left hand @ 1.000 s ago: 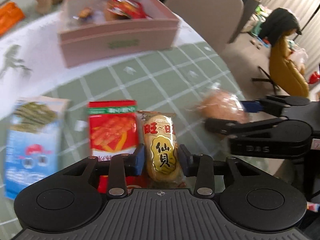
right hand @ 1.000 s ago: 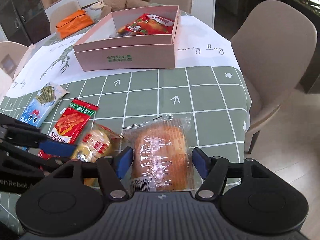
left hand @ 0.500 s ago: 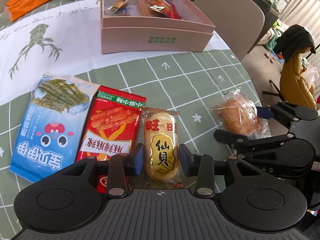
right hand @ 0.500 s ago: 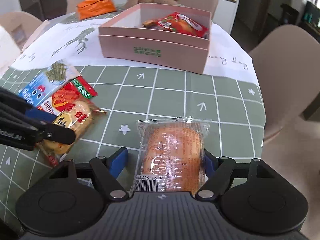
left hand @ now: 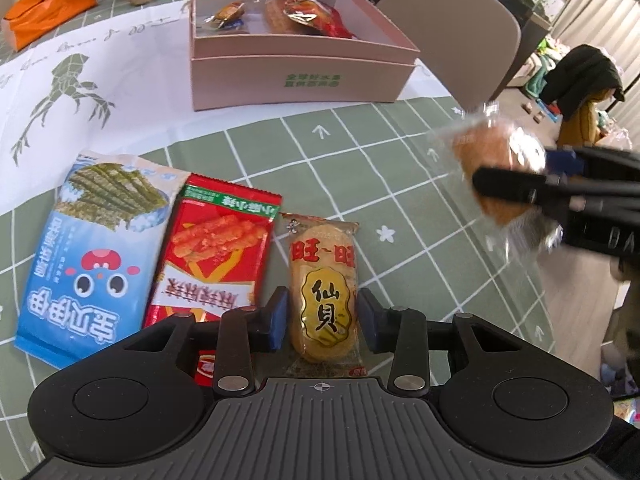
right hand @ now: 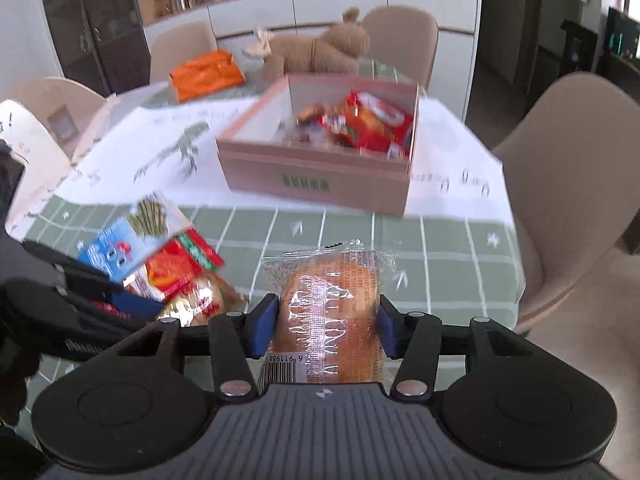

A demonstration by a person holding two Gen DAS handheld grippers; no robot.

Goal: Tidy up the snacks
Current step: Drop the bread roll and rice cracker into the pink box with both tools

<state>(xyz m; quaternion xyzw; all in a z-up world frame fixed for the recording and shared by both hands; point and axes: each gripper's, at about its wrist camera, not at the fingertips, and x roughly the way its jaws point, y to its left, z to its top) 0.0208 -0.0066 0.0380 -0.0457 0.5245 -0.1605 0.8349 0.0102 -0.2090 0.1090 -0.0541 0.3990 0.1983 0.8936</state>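
Left wrist view: the left claw (left hand: pixel 320 320) straddles a yellow rice-cracker packet (left hand: pixel 323 280) that lies flat on the surface (left hand: pixel 400 184). Its blue pads (left hand: pixel 276 320) stand just off the packet's sides with small gaps showing, so the claw is spread and not gripping. A red snack packet (left hand: pixel 216 252) lies just beside the cracker, and a blue seaweed packet (left hand: pixel 88 248) beside that. The pink box (left hand: pixel 300 76), farther back on a white printed cloth, already holds several wrapped snacks. At the right edge the right claw (left hand: pixel 516 176) carries a wrapped bread bun (left hand: pixel 492 152), blurred and apparently clear of the surface.

Right wrist view: the right claw (right hand: pixel 326 326) is closing on the bun (right hand: pixel 332 320), and both pads press the clear wrapper at its sides, near the barcode end. The pink box (right hand: pixel 316 180) sits ahead, with a plush toy (right hand: pixel 320 52) and an orange pouch (right hand: pixel 206 74) behind it.

Handling assessment: the bun is judged light and soft. It will squash under a hard pinch, and the glossy film may slip, so a moderate hold across its middle is advisable. The cracker packet is judged light, brittle inside and slick. It is best taken across its narrow width at mid-length with gentle pressure.
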